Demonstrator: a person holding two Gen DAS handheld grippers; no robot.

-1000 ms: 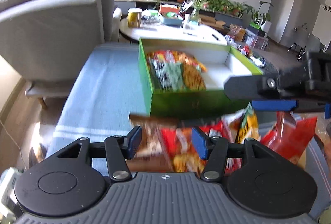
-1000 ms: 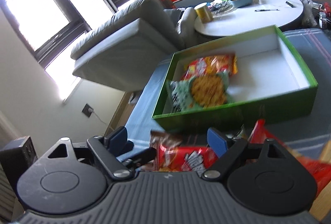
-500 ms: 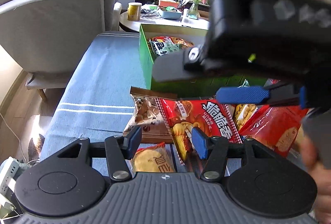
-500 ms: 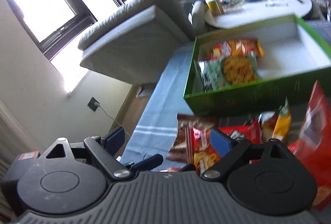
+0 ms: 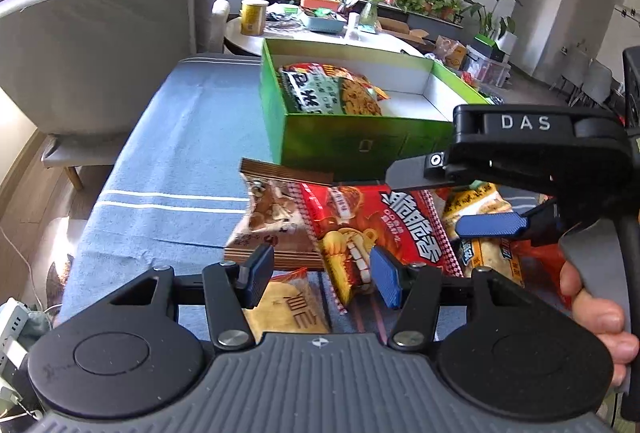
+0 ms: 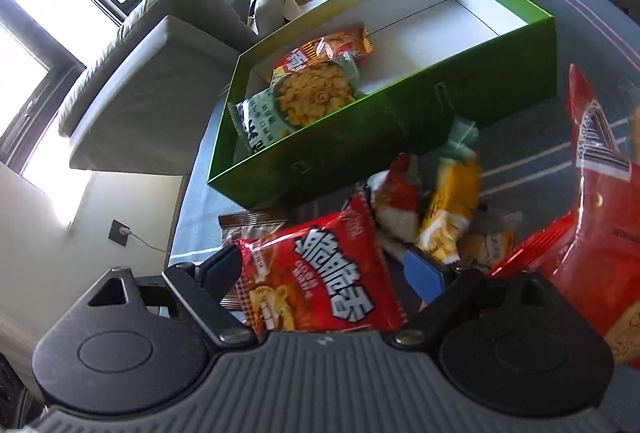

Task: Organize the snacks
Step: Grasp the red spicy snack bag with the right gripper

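A green box (image 5: 360,149) (image 6: 360,145) stands on the blue cloth and holds a green-and-white crisp pack (image 5: 332,95) (image 6: 304,101) over an orange pack (image 6: 340,43). In front of it lies a heap of snack packs. My right gripper (image 6: 324,273) (image 5: 426,204) straddles a red packet with white lettering (image 6: 320,281) (image 5: 372,221); its jaws are opening and the pads do not press on the packet. My left gripper (image 5: 322,275) hovers open over the near edge of the heap, above a brown packet (image 5: 272,217) and a yellow packet (image 5: 288,307), holding nothing.
A big red bag (image 6: 592,233) lies at the right of the heap, with small yellow and orange packs (image 6: 452,213) beside it. A hand (image 5: 596,313) holds the right gripper's handle. A grey armchair (image 5: 100,45) stands left, and a cluttered round white table (image 5: 320,41) behind the box.
My right gripper has dropped from in front of the box down over the red packet, rolled a little, and its fingers stand wider apart. The left gripper's fingers keep the same gap.
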